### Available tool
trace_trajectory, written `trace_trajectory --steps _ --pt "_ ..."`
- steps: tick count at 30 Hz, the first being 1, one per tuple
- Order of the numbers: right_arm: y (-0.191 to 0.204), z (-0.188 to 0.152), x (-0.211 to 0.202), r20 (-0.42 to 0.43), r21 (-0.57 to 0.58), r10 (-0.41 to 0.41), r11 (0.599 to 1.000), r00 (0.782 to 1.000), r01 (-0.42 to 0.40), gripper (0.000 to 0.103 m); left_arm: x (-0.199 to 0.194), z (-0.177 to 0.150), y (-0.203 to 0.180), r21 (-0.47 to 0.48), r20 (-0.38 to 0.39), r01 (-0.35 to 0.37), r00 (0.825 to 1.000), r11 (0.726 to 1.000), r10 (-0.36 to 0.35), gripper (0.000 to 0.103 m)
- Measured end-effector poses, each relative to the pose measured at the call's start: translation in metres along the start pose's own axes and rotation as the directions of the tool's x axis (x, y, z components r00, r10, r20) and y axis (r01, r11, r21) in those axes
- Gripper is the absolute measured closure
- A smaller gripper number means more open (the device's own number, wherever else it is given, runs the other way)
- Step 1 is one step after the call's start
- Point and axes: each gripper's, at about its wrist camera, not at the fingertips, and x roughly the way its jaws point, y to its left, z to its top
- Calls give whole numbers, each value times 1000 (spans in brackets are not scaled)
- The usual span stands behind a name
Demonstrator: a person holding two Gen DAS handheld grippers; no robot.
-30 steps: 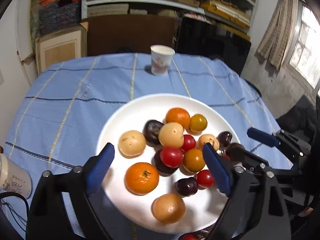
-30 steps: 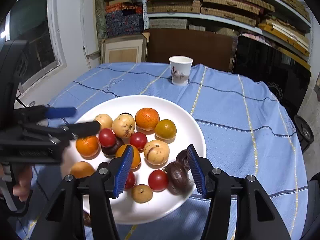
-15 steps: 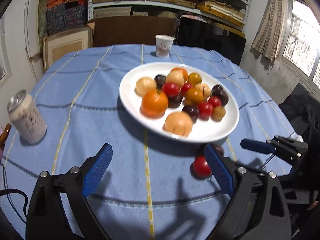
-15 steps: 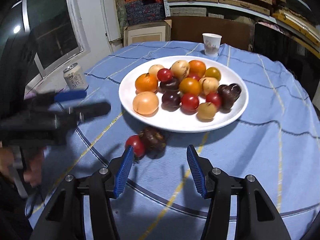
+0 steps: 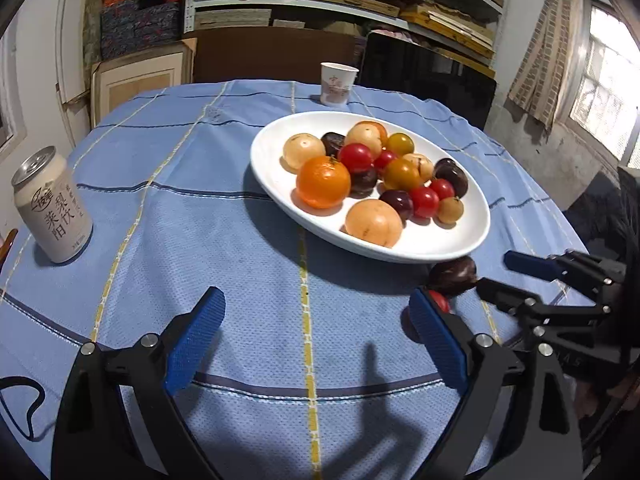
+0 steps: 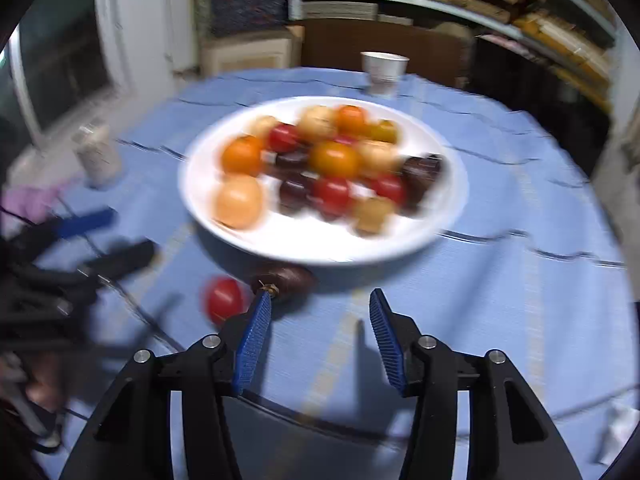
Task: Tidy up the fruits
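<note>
Fruits (image 5: 362, 178) on plate (image 5: 276, 184); cup (image 5: 338, 83) behind; can (image 5: 52, 204) left; two fruits (image 5: 452, 274) before plate.

Open blue tablecloth (image 5: 224, 248) lies bare between the drink can (image 5: 52, 208) at the left edge and the white plate (image 5: 272, 184), heaped with fruit. Two loose fruits, a dark fruit (image 5: 454, 274) and a red tomato (image 6: 224, 300), block the plate's near rim. The paper cup (image 5: 338, 84) stands behind the plate.

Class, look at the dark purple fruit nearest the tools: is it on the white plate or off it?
Off. The dark purple fruit lies on the blue tablecloth just outside the white plate's rim, beside a red tomato.
</note>
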Motion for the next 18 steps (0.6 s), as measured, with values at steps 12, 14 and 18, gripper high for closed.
trace_trajectory --steps 12,14,18 --pt "-9 -14 -14 38 -16 86 996 996 -85 51 2 -7 -20 87 -1 -6 1000 996 6 12" --pt "0 -10 -4 19 -30 90 996 996 -89 52 3 -8 -20 91 -3 -13 1000 996 13 12" --pt "10 -5 17 -18 -55 55 997 998 -55 52 5 -9 -22 104 -2 -14 1000 994 14 12"
